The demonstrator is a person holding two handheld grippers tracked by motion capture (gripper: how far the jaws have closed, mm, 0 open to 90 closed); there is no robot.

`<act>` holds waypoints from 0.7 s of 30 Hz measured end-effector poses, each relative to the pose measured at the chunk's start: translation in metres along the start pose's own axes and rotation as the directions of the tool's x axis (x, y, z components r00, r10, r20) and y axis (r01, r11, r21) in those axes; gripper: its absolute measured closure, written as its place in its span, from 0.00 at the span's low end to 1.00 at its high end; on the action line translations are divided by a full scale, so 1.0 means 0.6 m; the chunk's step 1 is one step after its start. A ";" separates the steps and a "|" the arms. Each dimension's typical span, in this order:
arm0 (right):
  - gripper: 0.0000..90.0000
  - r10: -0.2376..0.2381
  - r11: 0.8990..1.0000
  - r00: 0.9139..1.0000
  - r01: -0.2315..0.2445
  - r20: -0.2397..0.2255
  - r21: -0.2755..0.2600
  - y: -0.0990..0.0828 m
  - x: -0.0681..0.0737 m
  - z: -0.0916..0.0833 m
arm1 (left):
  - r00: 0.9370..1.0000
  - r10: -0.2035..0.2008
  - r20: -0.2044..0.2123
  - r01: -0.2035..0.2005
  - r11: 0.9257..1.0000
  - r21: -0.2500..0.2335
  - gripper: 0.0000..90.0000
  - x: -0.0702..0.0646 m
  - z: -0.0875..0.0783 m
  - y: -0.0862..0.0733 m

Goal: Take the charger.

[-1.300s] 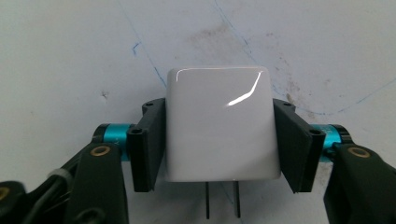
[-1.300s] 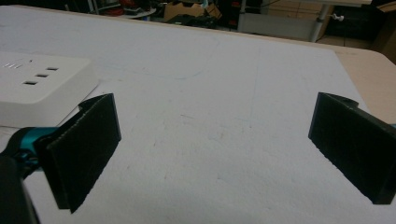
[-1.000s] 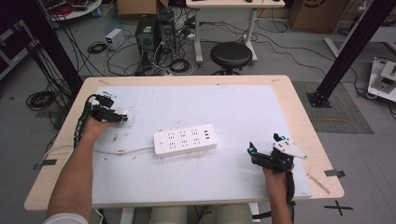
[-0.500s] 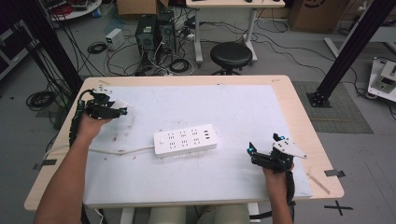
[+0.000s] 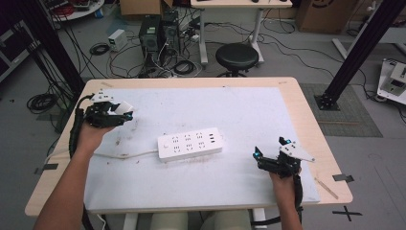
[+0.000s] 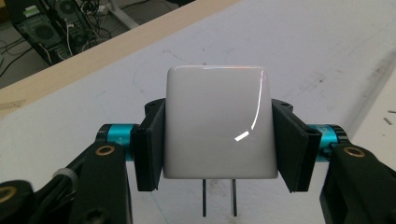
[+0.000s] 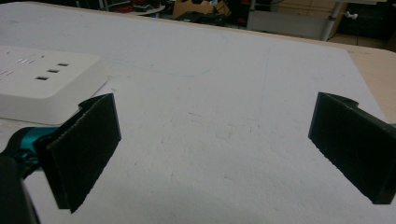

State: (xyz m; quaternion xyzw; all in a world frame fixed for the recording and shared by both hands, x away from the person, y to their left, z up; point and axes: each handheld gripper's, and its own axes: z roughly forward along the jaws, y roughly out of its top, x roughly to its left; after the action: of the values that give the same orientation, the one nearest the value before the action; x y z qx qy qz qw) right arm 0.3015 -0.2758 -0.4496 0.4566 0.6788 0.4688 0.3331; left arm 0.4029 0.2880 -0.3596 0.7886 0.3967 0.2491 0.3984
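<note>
A glossy white plug adapter with two metal prongs pointing down sits clamped between the pads of my left gripper. From above, that left gripper hovers over the table's left side, carrying the white adapter. A white power strip lies flat mid-table, its cord running off to the left. My right gripper rests near the front right of the mat, jaws wide apart. In the right gripper view the pads hold nothing, and the power strip lies at the left.
A white mat covers most of the wooden table. The strip's cord crosses the mat's left part. Beyond the far edge stand a stool, computer towers and floor cables. A thin stick lies at the front right.
My left gripper has lifted off the mat with the adapter and shifted slightly right. The right gripper has stayed where it was.
</note>
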 end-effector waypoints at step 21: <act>0.02 -0.017 1.000 1.000 0.017 -0.022 -0.001 0.000 0.000 0.000 | 0.999 0.038 0.031 -0.036 0.997 -0.069 0.47 -0.084 -0.035 -0.011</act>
State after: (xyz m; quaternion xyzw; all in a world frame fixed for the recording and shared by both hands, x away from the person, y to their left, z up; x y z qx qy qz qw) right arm 0.3017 -0.2756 -0.4497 0.4456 0.6860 0.4712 0.3298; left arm 0.3567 0.2583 -0.3573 0.7856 0.3668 0.2571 0.4267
